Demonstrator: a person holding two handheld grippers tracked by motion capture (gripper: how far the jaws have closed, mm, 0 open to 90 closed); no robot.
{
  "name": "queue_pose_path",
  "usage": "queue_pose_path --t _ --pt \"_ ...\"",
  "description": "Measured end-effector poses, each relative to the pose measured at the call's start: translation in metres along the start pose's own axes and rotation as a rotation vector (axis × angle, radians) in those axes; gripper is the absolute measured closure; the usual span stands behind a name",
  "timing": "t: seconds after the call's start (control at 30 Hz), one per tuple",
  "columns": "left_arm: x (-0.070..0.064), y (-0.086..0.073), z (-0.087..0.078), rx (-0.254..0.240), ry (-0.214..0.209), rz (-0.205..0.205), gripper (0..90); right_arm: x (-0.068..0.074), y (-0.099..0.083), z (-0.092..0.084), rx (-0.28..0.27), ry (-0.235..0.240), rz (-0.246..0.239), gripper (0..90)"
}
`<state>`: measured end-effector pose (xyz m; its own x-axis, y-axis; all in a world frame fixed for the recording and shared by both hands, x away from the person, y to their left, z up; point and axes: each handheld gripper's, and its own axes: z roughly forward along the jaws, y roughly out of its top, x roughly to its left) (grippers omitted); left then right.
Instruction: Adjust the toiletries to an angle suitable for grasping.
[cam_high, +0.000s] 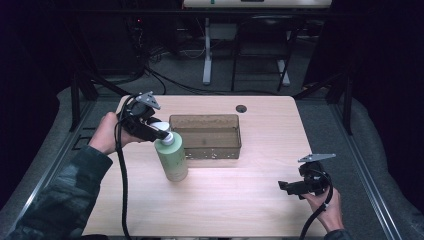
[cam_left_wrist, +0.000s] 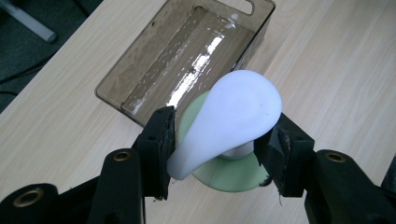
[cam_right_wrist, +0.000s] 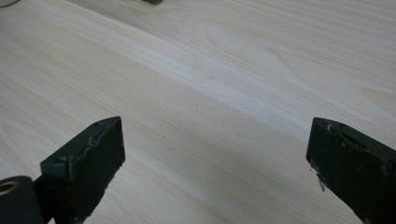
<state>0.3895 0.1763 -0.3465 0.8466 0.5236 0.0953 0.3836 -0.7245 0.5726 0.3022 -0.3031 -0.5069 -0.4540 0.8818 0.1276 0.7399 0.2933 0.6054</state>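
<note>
Dim room, dark floor with cables and desk legs behind; a pale wooden table (cam_high: 240, 200) fills the middle. On it, largest first: a smoky transparent bin (cam_high: 205, 136), open-topped and holding nothing, then a green pump bottle (cam_high: 171, 160) standing upright just beside the bin's near-left corner. Left gripper (cam_high: 161, 134) comes in level at the bottle's top; jaws partly closed around the white pump head (cam_left_wrist: 233, 116), one pad touching its narrow spout end, the other pad close to the neck, contact there uncertain. Right gripper (cam_high: 287, 186) rests well apart at the table's near-right, jaws wide, nothing between them. Judgement: grasp being made, bottle not yet lifted; the move into the bin appears left to do. The left gripper view gives the pad contact and bin interior; the high view gives the bottle's body and stance.
</note>
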Motion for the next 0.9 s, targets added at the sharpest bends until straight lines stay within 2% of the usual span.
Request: queue_pose_path --t 0.03,0.13,0.33,0.43,0.47,0.5,0.53,0.6,0.7,0.87,0.9 --pt "0.000 -0.001 -0.001 0.001 -0.003 -0.015 49.3 0.000 0.000 0.000 0.003 0.000 -0.001 3.8" --pt "0.000 -0.001 -0.001 0.006 -0.006 -0.025 49.7 0.000 0.000 0.000 0.003 0.001 0.000 3.8" --pt "0.000 -0.001 -0.004 0.020 -0.016 -0.034 51.0 0.000 0.000 0.000 0.001 0.003 -0.001 3.8" --pt "0.001 -0.001 -0.005 0.023 -0.038 -0.009 51.9 0.000 0.000 0.000 -0.001 0.003 -0.005 3.7" --pt "0.000 0.000 -0.005 0.026 -0.036 -0.002 51.8 0.000 0.000 0.000 -0.001 0.004 -0.005 3.7" --pt "0.000 0.001 -0.005 0.025 -0.041 0.022 51.4 0.000 0.000 -0.001 -0.003 0.003 -0.005 3.7" --pt "0.000 0.002 -0.005 0.023 -0.042 0.021 50.9 0.000 0.000 0.000 -0.001 0.004 -0.007 3.7" --pt "-0.001 0.005 -0.006 0.023 -0.045 0.047 49.0 0.000 0.000 0.000 0.001 0.005 -0.006 3.6" --pt "0.000 0.008 -0.003 0.016 -0.072 0.058 49.7 0.001 0.000 0.000 0.001 0.008 -0.004 3.6" --pt "0.000 0.011 0.004 0.023 -0.087 0.061 52.0 0.001 0.000 0.000 -0.001 0.010 -0.006 3.7" --pt "-0.001 0.011 0.004 0.008 -0.092 0.056 53.6 0.001 0.000 0.000 -0.002 0.011 -0.006 3.7"
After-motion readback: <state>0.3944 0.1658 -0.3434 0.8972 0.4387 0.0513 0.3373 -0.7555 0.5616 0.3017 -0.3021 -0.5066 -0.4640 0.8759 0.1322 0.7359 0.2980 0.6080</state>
